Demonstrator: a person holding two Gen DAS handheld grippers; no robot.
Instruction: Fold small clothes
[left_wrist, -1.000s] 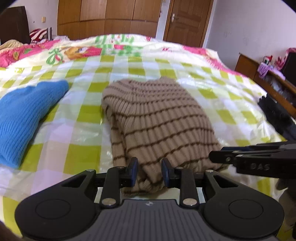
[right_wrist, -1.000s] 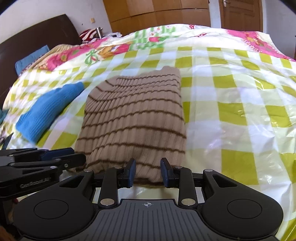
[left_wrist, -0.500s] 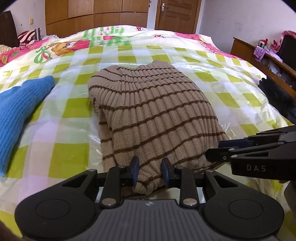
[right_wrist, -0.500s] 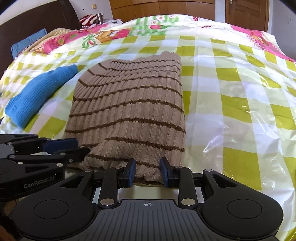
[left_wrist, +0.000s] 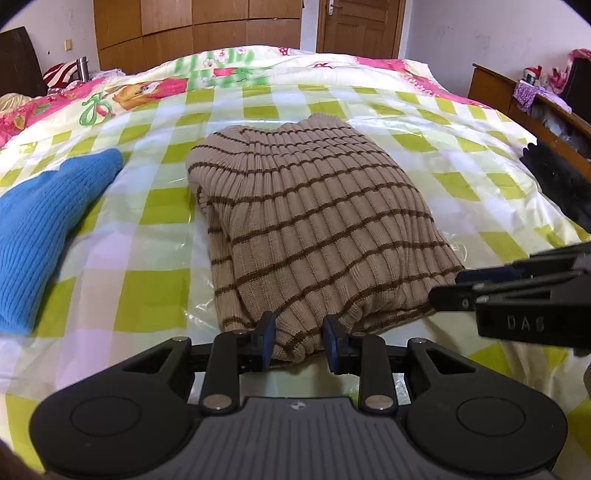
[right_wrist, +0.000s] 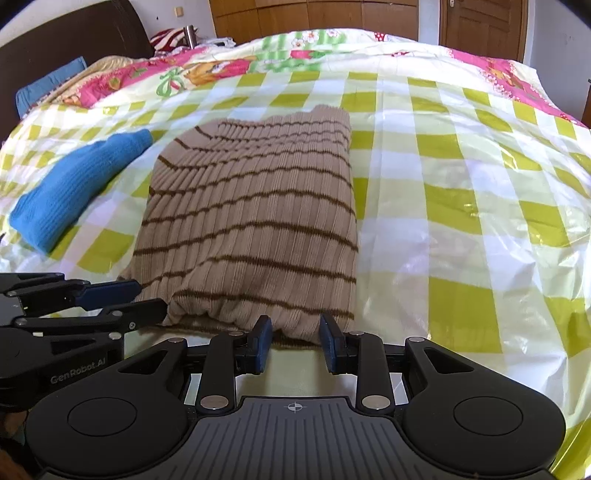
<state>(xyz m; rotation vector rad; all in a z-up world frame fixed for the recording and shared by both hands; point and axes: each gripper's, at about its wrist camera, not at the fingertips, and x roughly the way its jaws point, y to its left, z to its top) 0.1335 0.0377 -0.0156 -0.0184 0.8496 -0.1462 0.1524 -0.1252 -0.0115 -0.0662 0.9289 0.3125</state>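
Lying in the middle of the bed, the tan striped sweater (left_wrist: 310, 221) is already folded into a thick, fairly tidy rectangle, with layers stacked along its left edge and its near hem bunched toward the grippers. The left gripper (left_wrist: 299, 341) holds the near hem at its left part, a lump of knit filling the gap between its fingers. The right gripper (right_wrist: 295, 338) does the same at the near right part; both look clenched on the cloth. I judge the side folds done, with one last fold, near hem carried to the far edge, probably left. A blue knit garment (left_wrist: 40, 229) lies apart to the left on the checked plastic sheet (right_wrist: 461, 229); it looks folded too, though I cannot tell.
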